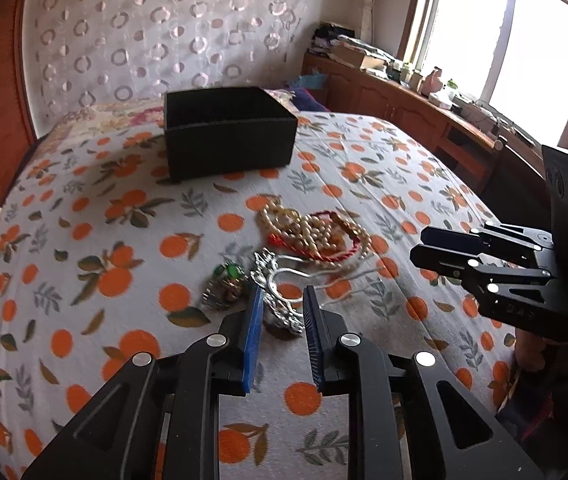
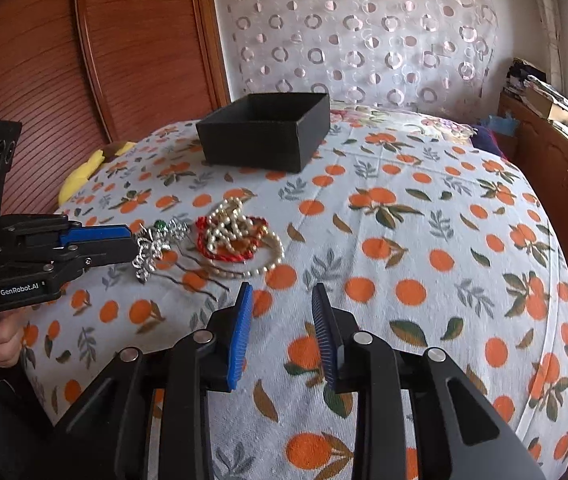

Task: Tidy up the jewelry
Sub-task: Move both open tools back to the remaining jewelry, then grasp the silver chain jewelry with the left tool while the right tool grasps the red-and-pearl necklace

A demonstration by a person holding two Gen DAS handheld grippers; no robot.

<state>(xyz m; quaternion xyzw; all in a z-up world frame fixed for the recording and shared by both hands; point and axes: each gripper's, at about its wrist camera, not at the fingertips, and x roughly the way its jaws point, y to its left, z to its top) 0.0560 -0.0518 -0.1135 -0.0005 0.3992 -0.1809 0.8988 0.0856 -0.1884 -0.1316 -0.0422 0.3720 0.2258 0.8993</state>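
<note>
— Two grippers are up, both mine. How does the left gripper (image 1: 282,300) stand?

— My left one hovers with its blue pads parted on either side of the silver hairpin (image 1: 279,296), not closed on it; the ornate end shows between the pads. At ten o'clock from the pin lies the green-stone ring (image 1: 225,282).

— And the rest of the jewelry?

— At one o'clock from the pin, a pile: pearl necklace (image 1: 316,236) tangled with a red cord (image 1: 324,254), all on the orange-print bedspread (image 1: 83,240).

— The box?

— Black box (image 1: 229,130), lid off, sits well beyond the pile at twelve o'clock.

— Your right gripper (image 2: 282,300)?

— Its jaws are spread wide with nothing between them, above bare bedspread, the pile at eleven o'clock from its tips.
</note>
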